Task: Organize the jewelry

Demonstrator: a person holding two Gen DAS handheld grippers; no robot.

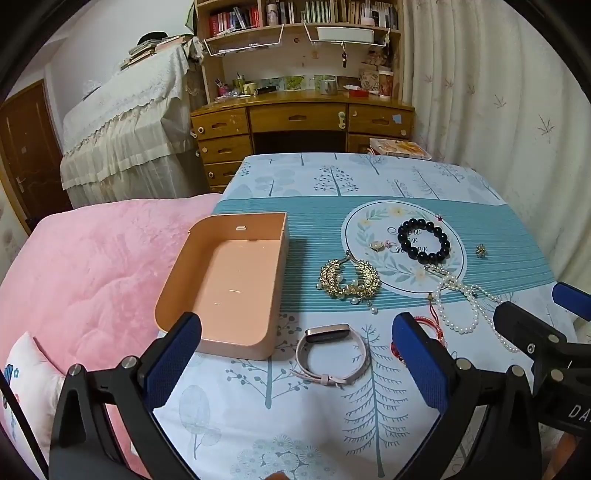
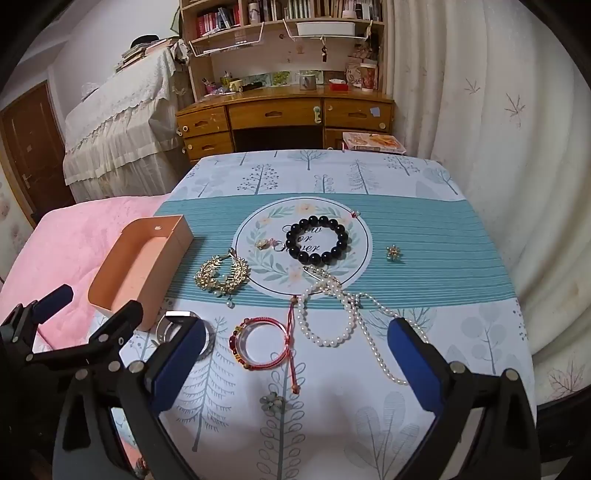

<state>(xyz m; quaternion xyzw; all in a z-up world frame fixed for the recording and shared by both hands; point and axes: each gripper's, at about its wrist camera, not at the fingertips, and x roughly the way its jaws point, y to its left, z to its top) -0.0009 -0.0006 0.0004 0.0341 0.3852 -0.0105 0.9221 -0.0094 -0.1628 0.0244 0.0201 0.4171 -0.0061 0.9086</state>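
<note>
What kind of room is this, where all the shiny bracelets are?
Probably a bedroom: a pink blanket lies beside the table, with a wooden desk and bookshelf behind.

"Now or Never" on tablecloth medallion [image 2: 258,236]

Peach tray [image 1: 221,280]: open, rectangular with rounded corners, nothing inside, at the table's left edge.
Gold leaf-shaped necklace [image 1: 349,278] with pearl drops: just right of the tray.
Pink-strapped watch [image 1: 330,352]: on its side, near the tray's front corner.
Black bead bracelet [image 2: 317,240]: flat on the round printed emblem.
Small gold earring [image 2: 263,243], possibly with a pearl: left of that bracelet.
Gold flower brooch [image 2: 393,253]: alone to the right.
White pearl strand [image 2: 345,314]: loosely looped.
Red cord bracelet [image 2: 264,341]: flat, tail trailing forward.
</note>
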